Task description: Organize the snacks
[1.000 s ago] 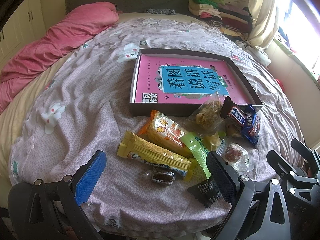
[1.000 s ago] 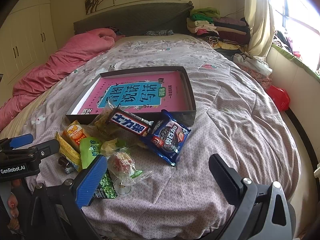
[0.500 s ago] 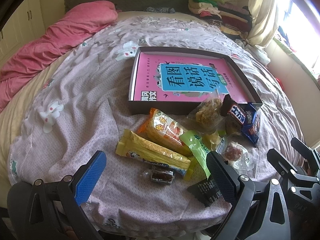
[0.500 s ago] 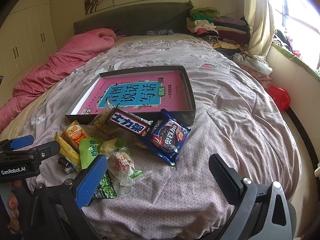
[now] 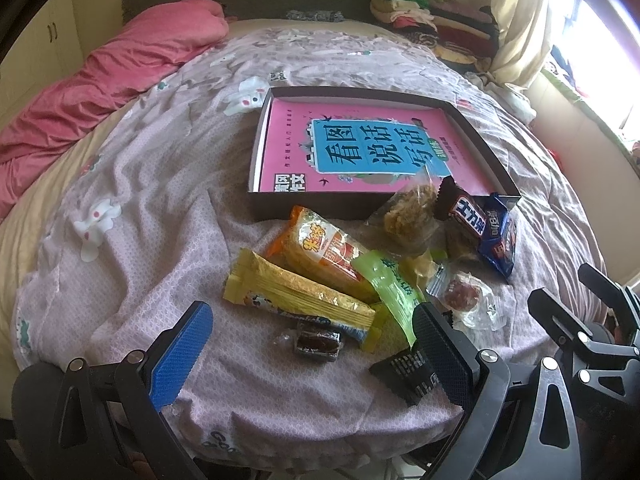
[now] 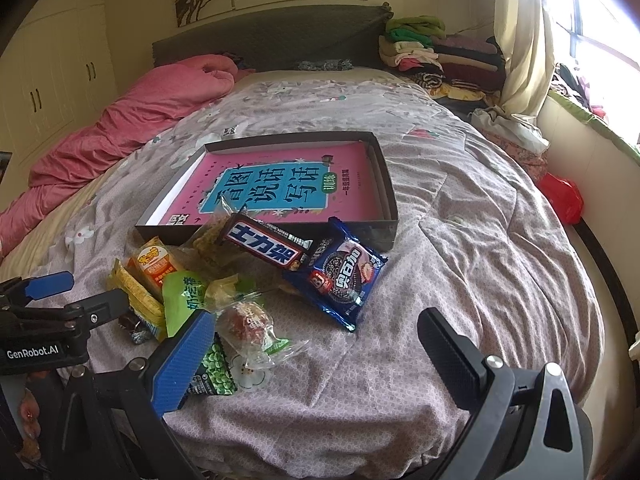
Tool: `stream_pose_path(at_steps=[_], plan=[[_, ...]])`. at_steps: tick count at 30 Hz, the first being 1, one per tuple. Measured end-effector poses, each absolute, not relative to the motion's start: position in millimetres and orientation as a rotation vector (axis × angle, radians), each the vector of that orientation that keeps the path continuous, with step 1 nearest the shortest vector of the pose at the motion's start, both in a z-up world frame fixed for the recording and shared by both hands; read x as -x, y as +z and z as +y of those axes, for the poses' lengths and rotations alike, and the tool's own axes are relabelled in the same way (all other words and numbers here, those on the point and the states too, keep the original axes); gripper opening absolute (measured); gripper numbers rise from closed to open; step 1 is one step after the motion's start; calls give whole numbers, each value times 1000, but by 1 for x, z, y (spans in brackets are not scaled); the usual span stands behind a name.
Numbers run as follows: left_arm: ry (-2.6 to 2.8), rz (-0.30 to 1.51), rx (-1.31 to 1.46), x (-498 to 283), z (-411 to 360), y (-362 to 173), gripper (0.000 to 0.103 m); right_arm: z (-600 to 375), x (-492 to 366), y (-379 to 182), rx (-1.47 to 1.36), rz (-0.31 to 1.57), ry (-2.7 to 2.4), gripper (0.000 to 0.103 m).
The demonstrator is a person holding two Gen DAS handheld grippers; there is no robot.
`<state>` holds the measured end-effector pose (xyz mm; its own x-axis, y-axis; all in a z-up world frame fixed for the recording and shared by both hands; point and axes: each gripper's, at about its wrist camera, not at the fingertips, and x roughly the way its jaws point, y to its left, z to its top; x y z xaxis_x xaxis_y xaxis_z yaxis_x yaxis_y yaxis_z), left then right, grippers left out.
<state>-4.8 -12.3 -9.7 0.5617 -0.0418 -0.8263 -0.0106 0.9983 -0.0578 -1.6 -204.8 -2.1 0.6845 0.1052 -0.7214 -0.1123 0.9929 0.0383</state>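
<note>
A pile of snacks lies on the bed in front of a shallow dark box (image 5: 476, 128) (image 6: 384, 184) that holds a pink book (image 5: 360, 148). Among the snacks are a yellow wafer pack (image 5: 296, 296), an orange pack (image 5: 320, 248), a green pack (image 5: 392, 284), a small dark candy (image 5: 318, 345), a Snickers bar (image 6: 264, 246) and a blue Oreo pack (image 6: 340, 276). My left gripper (image 5: 312, 360) is open, low over the near snacks. My right gripper (image 6: 316, 364) is open and empty, near the red candy bag (image 6: 248, 328).
A pink quilt (image 5: 100, 80) lies at the left of the bed. Folded clothes (image 6: 432, 52) are stacked at the head on the right. A curtain and window (image 6: 560, 40) stand at the right, with a red bag (image 6: 560, 196) beside the bed.
The left gripper has crept slightly forward and down toward the snacks. The right gripper has barely moved. Both stay open.
</note>
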Motion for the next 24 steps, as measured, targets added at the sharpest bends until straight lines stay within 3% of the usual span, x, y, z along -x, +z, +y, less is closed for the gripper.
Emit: stream_pose_path(at_steps=[24], plan=[[-17, 1108, 112, -8, 4, -42, 100, -178, -12, -33, 72, 899, 276, 102]])
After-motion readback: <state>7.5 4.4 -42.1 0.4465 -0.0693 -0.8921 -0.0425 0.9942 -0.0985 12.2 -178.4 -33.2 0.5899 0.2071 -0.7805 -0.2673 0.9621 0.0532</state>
